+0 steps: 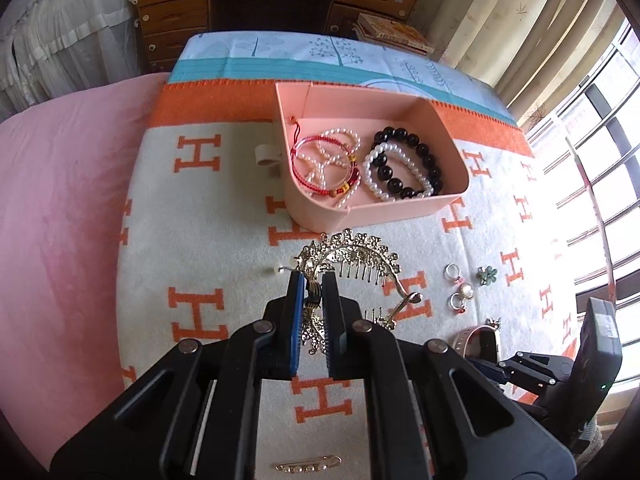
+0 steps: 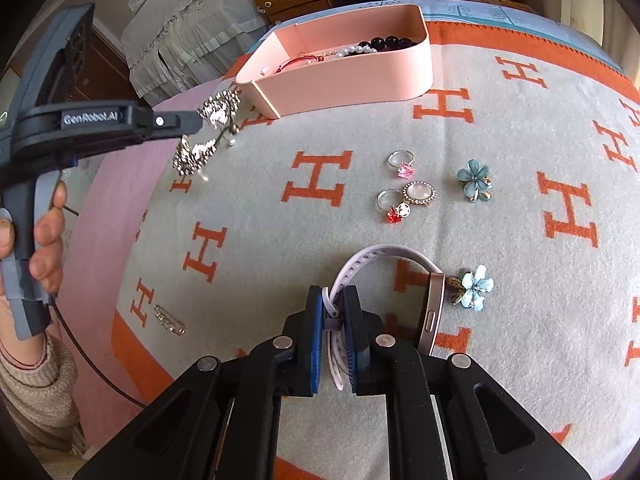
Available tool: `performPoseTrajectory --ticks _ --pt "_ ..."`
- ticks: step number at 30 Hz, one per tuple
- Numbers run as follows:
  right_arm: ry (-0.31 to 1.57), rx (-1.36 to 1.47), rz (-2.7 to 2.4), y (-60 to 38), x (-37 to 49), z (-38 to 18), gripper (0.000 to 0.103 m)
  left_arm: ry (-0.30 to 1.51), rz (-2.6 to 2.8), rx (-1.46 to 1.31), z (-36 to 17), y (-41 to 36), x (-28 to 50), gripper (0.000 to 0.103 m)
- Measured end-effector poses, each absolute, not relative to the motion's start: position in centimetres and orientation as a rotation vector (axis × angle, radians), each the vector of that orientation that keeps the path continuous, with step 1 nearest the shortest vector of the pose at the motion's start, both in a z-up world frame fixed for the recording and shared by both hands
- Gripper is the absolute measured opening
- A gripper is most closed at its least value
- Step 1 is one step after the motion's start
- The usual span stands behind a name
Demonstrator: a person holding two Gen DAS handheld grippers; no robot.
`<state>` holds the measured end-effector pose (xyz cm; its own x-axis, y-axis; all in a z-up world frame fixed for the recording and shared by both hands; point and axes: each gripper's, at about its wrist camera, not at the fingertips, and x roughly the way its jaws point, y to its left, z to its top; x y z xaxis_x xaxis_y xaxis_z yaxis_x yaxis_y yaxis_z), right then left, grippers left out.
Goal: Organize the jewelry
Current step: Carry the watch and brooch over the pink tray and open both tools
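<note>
Left gripper [image 1: 313, 280] clamped on gilt hair comb [image 1: 352, 254], lifted, pink box [image 1: 400, 210] straight ahead and near; right gripper [image 2: 334, 300] pinches watch [image 2: 434, 312] strap, farther back.

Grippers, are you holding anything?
Yes. The left gripper pinches the gold hair comb at one end; the right gripper pinches the watch by its white strap.
</note>
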<state>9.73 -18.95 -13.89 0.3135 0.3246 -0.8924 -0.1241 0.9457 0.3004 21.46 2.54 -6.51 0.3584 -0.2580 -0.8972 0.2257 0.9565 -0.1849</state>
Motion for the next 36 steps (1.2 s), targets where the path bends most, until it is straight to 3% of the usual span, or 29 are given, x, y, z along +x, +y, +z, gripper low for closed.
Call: performPoseTrajectory --ticks 10,18,29,32,36 --pt "1.065 0.200 0.300 -19.3 11.8 -6.6 0.010 1.084 -0.285 -0.074 -2.4 1.5 26.1 0.007" --pt "0.961 0.228 0.271 -20.9 15.4 -2.0 0.010 1.119 -0.241 -0.182 -5.7 0.2 31.8 0.006" --pt "0.959 0.324 0.259 -23.2 21.4 -1.2 0.010 1.213 -0.241 -0.211 -11.0 0.2 33.5 0.008" --pt "0.944 0.327 0.259 -22.7 23.0 -0.7 0.010 1.202 -0.280 -0.233 -10.2 0.7 32.2 0.014" --pt "0.950 0.304 0.247 -21.5 25.5 -0.7 0.010 1.148 -0.327 -0.267 -8.2 1.9 29.7 0.045"
